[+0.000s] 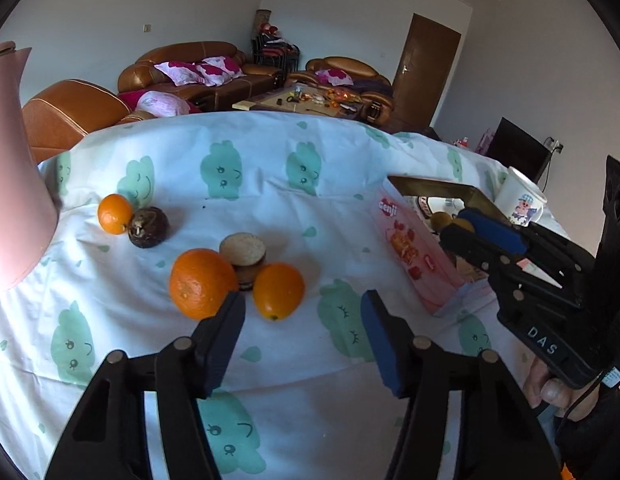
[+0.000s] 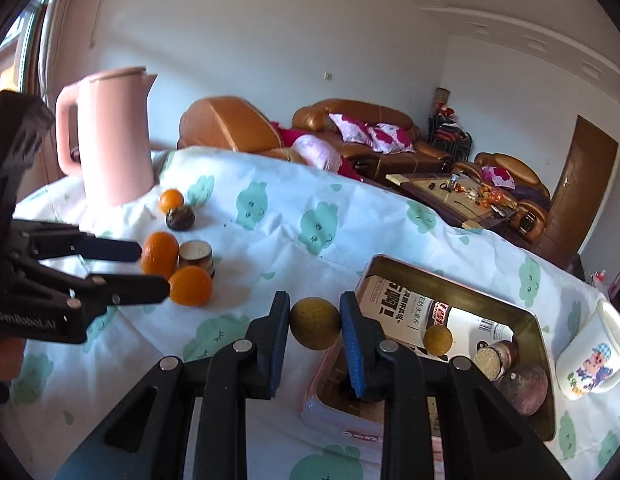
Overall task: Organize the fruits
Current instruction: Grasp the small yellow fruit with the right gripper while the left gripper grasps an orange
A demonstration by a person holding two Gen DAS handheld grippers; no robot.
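Fruit [image 2: 314,323], small, round, firm and light, is pinched across its middle by the right gripper [image 2: 314,334] near the tin [image 2: 544,364]; oranges [image 1: 278,290] wait between the left gripper's [image 1: 301,340] spread fingers, untouched.

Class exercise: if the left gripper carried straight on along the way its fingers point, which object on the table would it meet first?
Most likely the small orange that shows between the fingers of the left gripper. The larger orange sits just beside the left finger, so depth leaves some doubt.

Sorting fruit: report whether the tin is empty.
Not empty: the tin holds a yellow fruit, a dark fruit and printed paper.
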